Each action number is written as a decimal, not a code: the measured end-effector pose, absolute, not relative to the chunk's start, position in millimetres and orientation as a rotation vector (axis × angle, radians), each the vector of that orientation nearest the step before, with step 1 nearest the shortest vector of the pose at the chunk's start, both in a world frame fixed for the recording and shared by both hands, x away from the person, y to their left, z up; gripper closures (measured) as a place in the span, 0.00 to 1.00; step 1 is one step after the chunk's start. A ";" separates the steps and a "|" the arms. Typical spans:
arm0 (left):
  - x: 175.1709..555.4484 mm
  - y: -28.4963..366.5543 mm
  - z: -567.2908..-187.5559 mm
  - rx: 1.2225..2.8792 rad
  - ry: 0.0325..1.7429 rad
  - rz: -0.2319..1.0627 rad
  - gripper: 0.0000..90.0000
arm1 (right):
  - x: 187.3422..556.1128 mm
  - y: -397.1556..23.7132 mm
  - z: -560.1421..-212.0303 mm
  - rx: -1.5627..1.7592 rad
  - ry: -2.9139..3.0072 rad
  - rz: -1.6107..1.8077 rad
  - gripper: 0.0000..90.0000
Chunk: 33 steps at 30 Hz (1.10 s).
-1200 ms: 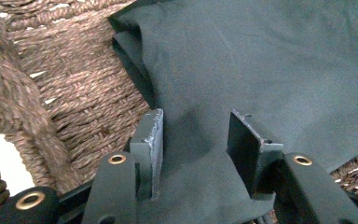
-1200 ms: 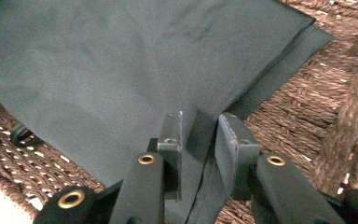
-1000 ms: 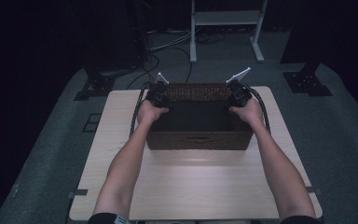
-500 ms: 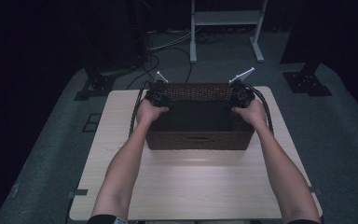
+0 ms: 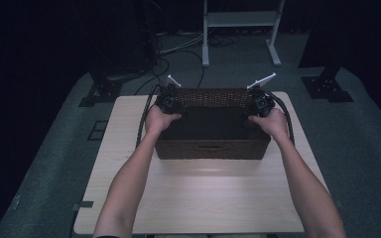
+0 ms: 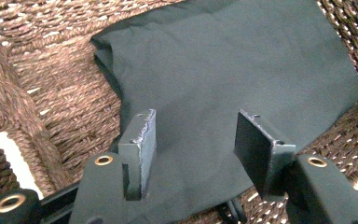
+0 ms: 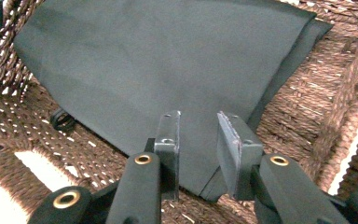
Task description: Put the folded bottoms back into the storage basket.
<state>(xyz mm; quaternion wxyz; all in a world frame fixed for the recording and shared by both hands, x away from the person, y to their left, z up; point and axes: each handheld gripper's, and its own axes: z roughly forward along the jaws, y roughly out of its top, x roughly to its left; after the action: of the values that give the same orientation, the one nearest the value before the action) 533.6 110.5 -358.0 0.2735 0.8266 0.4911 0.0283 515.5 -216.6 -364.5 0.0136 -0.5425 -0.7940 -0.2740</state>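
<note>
— What did we see of the left gripper?

— Its jaws stood fairly wide apart, and they had just been opening. The dark cloth lay below and beyond the gap, and neither pad pressed on it, so we took that gripper to be holding nothing. In the high view it sat at the basket's far left corner.

— And the right gripper?

— Its jaws stood narrower, with a clear gap between the pads. A corner of the cloth ran under them, but we saw no pad pinching it. From above it was at the far right corner.

— Where was the cloth, then?

— Folded flat on the bottom of the woven basket. In the left gripper view a folded edge lay toward the brown wicker wall, with bare weave showing beside it. In the right gripper view layered edges showed at one corner, near the wicker.

— And farther out?

— The basket stood on the pale wooden surface, toward its far edge. Our forearms came in from the bottom, one hand at each side of the basket. Cables trailed from the grippers. Beyond the surface lay grey floor and the feet of a white stand.
</note>
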 end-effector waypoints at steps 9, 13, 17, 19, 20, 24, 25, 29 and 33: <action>525.2 114.3 -359.1 2.200 1.308 0.067 0.51 | 506.3 -218.3 -357.9 -1.670 -2.482 -0.898 0.77; 520.9 114.4 -359.3 2.201 1.290 0.075 0.50 | 502.9 -219.6 -356.8 -1.661 -2.487 -0.908 0.77; 516.6 111.3 -360.4 2.198 1.284 0.084 0.47 | 498.8 -218.4 -356.5 -1.654 -2.503 -0.896 0.77; 514.8 110.1 -360.2 2.192 1.278 0.086 0.47 | 497.6 -218.8 -356.4 -1.655 -2.503 -0.897 0.77; 514.8 110.1 -360.2 2.192 1.278 0.086 0.46 | 497.6 -218.8 -356.4 -1.655 -2.503 -0.897 0.77; 511.0 110.2 -359.4 2.188 1.277 0.086 0.44 | 493.7 -220.5 -354.4 -1.650 -2.508 -0.909 0.75; 511.0 110.2 -359.4 2.188 1.277 0.086 0.44 | 492.8 -220.8 -353.5 -1.649 -2.510 -0.912 0.75; 507.8 109.8 -356.5 2.187 1.257 0.093 0.43 | 489.2 -222.4 -350.3 -1.648 -2.512 -0.925 0.75; 505.5 108.9 -355.4 2.185 1.257 0.096 0.42 | 486.7 -224.0 -348.7 -1.644 -2.516 -0.932 0.74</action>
<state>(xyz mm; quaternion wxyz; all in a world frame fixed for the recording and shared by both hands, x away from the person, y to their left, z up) 505.5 108.9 -355.4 0.3047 0.8250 0.4746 0.0361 486.7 -224.0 -348.7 -0.0025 -0.5224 -0.7995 -0.2963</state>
